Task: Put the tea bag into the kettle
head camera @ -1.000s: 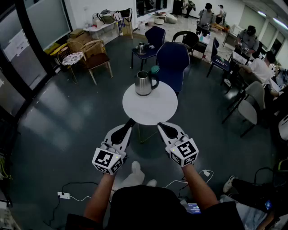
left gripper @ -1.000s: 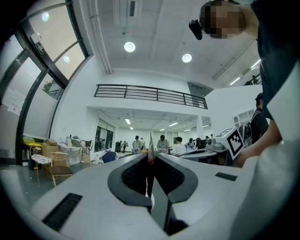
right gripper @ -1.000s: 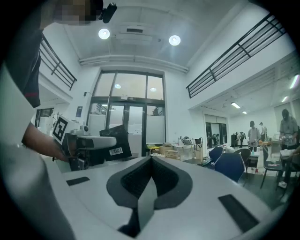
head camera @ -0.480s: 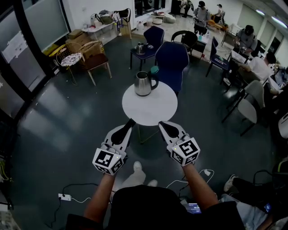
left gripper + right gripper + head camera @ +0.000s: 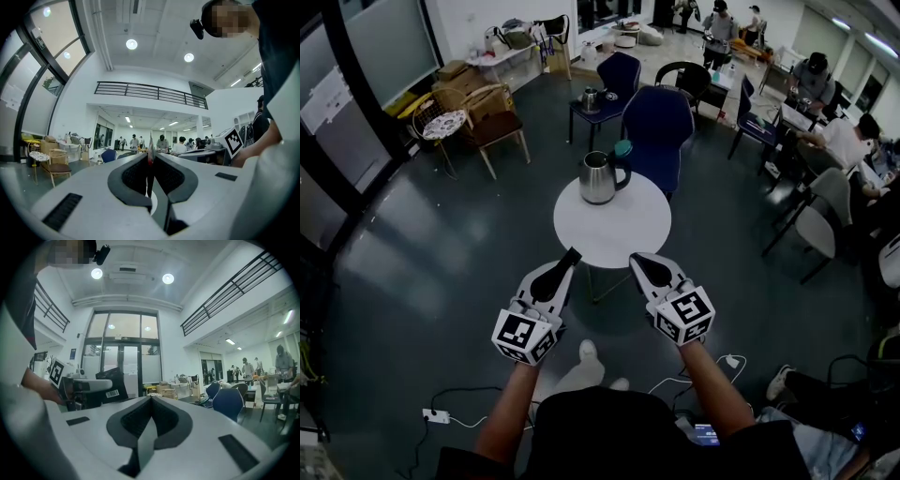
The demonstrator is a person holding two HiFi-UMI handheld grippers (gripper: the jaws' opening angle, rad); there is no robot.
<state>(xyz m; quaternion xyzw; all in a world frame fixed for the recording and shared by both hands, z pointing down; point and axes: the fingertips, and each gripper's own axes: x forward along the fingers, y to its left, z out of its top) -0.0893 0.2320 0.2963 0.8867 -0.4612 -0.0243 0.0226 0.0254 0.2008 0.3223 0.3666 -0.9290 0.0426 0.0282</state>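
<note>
In the head view, a steel kettle (image 5: 598,176) stands at the far left edge of the round white table (image 5: 623,234). A blue chair (image 5: 661,127) sits just beyond the table, and the left tongs (image 5: 569,255) and right tongs (image 5: 636,260) hover side by side over the table's near edge. The left gripper view shows the left tongs (image 5: 151,157) pressed together on the tea bag (image 5: 150,149), a thin sliver seen edge-on whose red-and-white top pokes up past the tips. The right gripper view shows the right tongs (image 5: 151,398) closed pad against pad and empty.
</note>
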